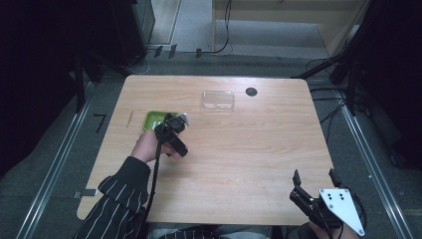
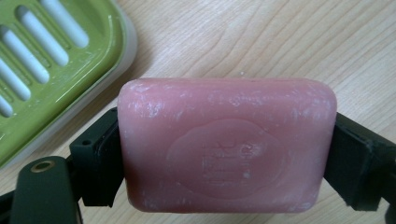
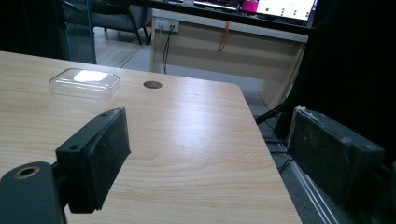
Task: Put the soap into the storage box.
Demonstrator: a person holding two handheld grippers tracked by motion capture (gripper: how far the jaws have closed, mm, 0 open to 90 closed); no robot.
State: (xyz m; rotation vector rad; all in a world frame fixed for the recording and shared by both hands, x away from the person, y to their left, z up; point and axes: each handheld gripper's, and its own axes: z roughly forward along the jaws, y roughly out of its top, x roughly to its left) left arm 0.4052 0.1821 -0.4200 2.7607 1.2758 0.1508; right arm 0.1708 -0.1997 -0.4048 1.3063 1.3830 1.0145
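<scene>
A wooden table (image 1: 239,154) carries a green soap dish (image 1: 154,119) at left and a clear lid (image 1: 218,99) farther back.

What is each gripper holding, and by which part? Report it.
The left gripper clamps the pink soap bar by its two short ends. The right gripper holds nothing.

A pink soap bar (image 2: 226,144) (stamped oval on its face) sits clamped by its short ends, just beside the slotted green soap dish (image 2: 49,60) on the counter.

bare table centre (image 1: 239,149), green soap dish (image 1: 152,120) left, clear lid (image 1: 218,99) far side
</scene>
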